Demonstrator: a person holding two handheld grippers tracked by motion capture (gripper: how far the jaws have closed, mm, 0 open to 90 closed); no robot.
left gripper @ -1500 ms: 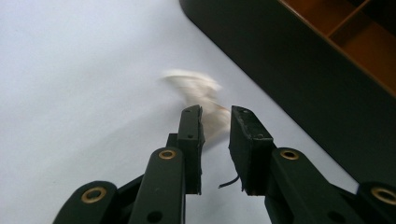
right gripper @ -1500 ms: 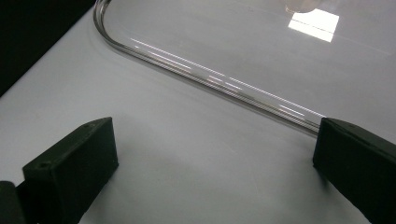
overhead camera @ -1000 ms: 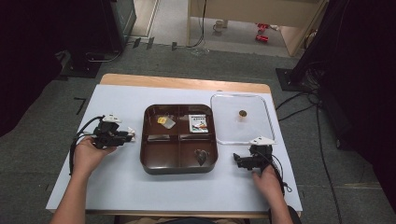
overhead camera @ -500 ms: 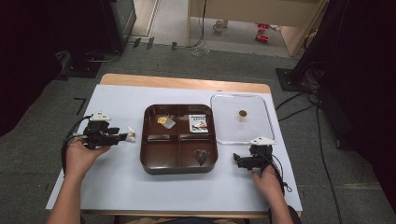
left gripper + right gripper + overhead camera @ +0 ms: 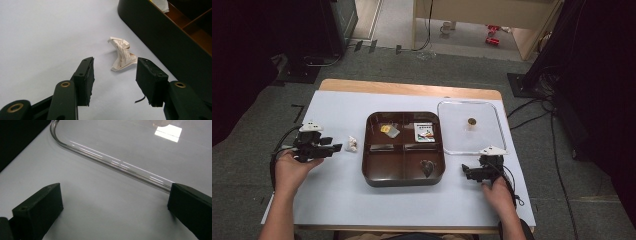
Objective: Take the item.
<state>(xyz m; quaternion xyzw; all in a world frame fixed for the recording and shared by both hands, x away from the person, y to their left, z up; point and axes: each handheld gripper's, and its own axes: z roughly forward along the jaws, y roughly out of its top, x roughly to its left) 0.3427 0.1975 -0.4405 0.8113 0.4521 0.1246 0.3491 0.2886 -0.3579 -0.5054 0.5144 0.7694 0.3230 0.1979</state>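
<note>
Crumpled paper point(image 5: 122, 54) lies free beyond the level, just-opening left tongs point(image 5: 115, 75); right tongs point(image 5: 115, 202) released.

Tray mid-table, lid at its 3 o'clock, paper scrap at its 9 o'clock.

On the table point(image 5: 412, 215), the four-compartment tray point(image 5: 404, 176) sits at centre; the clear lid point(image 5: 469, 145) lies just beside it at 3 o'clock. The crumpled paper scrap point(image 5: 353, 144) rests on the table near the tray's 9 o'clock side, with the left gripper point(image 5: 334, 148) just beyond at 9 o'clock, apart from it. The right gripper point(image 5: 467, 172) sits at the lid's 6 o'clock, by the tray's 4 o'clock corner.
</note>
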